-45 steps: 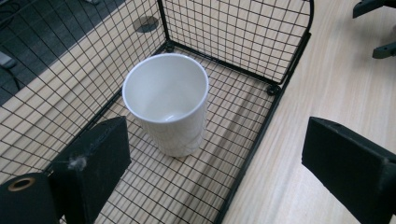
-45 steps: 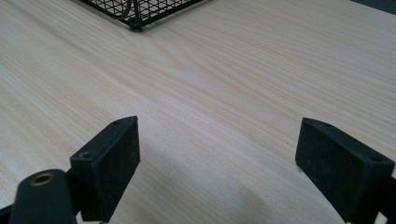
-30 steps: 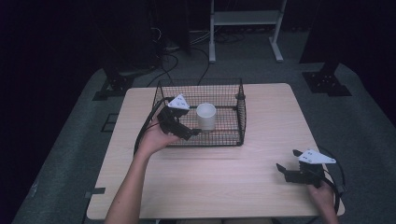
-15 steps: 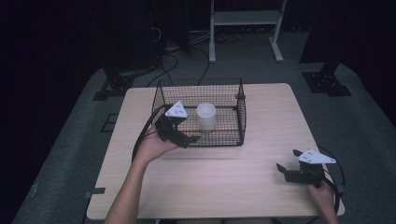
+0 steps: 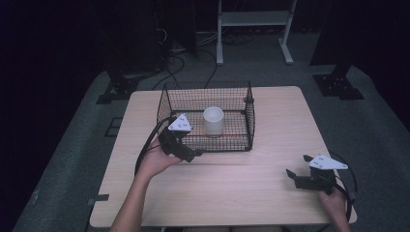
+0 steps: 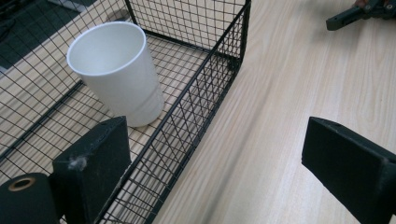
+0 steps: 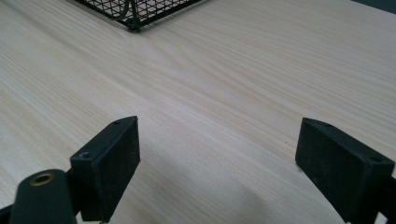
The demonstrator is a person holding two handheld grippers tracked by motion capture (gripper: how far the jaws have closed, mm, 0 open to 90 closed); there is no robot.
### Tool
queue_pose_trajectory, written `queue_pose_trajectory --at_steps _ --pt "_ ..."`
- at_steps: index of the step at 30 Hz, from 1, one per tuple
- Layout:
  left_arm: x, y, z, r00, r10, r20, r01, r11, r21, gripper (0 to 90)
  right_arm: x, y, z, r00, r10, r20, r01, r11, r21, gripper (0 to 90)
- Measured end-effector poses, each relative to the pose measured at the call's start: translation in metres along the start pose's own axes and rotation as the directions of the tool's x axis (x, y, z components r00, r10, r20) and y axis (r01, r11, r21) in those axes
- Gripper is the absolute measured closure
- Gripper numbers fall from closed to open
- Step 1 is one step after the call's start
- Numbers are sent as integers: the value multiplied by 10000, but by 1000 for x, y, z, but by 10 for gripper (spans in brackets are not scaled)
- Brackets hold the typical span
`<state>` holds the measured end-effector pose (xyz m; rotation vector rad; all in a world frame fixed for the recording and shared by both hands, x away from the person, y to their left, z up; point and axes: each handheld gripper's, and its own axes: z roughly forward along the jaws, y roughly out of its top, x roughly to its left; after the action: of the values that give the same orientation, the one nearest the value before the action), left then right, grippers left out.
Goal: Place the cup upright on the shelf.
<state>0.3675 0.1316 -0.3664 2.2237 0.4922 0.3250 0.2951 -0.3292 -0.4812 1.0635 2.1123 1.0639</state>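
High view: white tapered plastic cup (image 5: 213,120) stands upright, mouth up, inside black wire-mesh basket (image 5: 249,118) on pale wooden table (image 5: 232,188). My left gripper (image 5: 186,153), jaws wide and empty, sits at the near wall; right gripper (image 5: 296,176) likewise spread, well apart. Cup looks light, thin, crushable; I'd pinch the rim gently.

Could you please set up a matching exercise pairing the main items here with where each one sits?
Items:
1. white cup
2. wire basket
3. left hand-held gripper
4. right hand-held gripper

Places:
A. open, at the basket's near wall
B. far middle of the table
C. upright inside the basket
D. open, near the table's near right corner

Pairs: 1-C, 2-B, 3-A, 4-D
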Motion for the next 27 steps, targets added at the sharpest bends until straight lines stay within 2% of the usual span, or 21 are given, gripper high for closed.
queue_pose_trajectory --at_steps 7,27 --pt "-5 -4 -1 9999 1 124 -1 10000 -3 72 0 0 0 10000 -21 -1 21 10000 15 131" --pt "-17 -19 -1 9999 -37 117 37 10000 -66 72 0 0 0 10000 -22 4 22 10000 23 131"
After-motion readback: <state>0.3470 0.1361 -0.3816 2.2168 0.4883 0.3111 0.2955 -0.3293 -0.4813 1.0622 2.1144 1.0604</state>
